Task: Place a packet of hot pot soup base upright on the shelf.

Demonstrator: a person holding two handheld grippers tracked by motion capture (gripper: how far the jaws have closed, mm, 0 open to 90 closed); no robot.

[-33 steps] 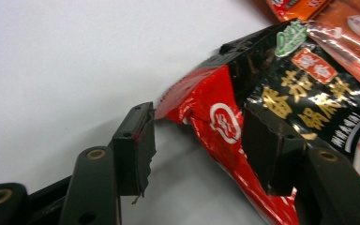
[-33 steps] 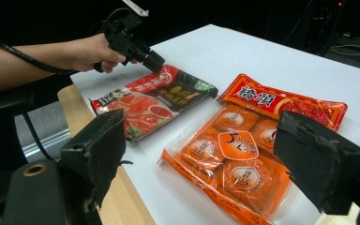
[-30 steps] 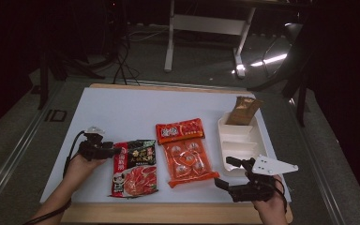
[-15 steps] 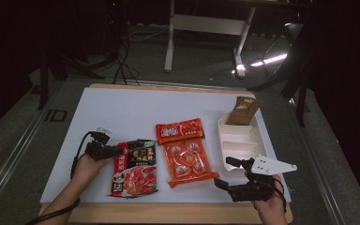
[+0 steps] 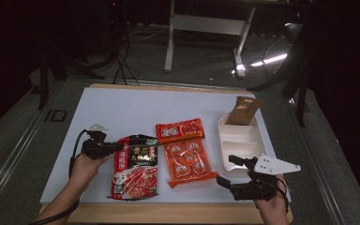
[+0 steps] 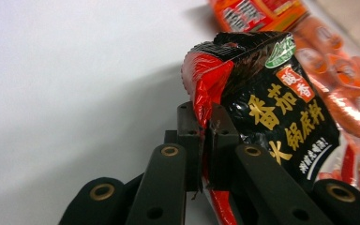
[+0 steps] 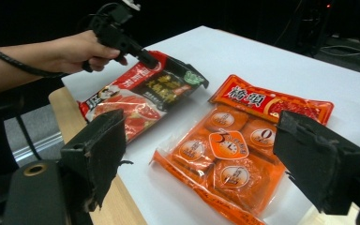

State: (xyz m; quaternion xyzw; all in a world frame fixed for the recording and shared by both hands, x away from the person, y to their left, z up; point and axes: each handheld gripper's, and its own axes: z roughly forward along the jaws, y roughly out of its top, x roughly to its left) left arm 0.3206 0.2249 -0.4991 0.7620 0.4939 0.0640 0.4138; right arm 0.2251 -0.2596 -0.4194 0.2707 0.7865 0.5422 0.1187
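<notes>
A black and red sauce packet lies on the white table at front left. My left gripper is shut on its upper left edge, and in the left gripper view the packet is pinched between the jaws with its corner lifted off the table. An orange packet of round pieces lies to its right. My right gripper hovers open near the front right edge, and in the right gripper view its wide-apart jaws frame the orange packet.
A white compartment tray stands at the right of the table, with a brown packet leaning on its far end. A wooden board edge runs along the front. Dark floor, cables and a stand lie beyond the table.
My left gripper moved right to the sauce packet's edge and shut on it. The right gripper stayed where it was, open.
</notes>
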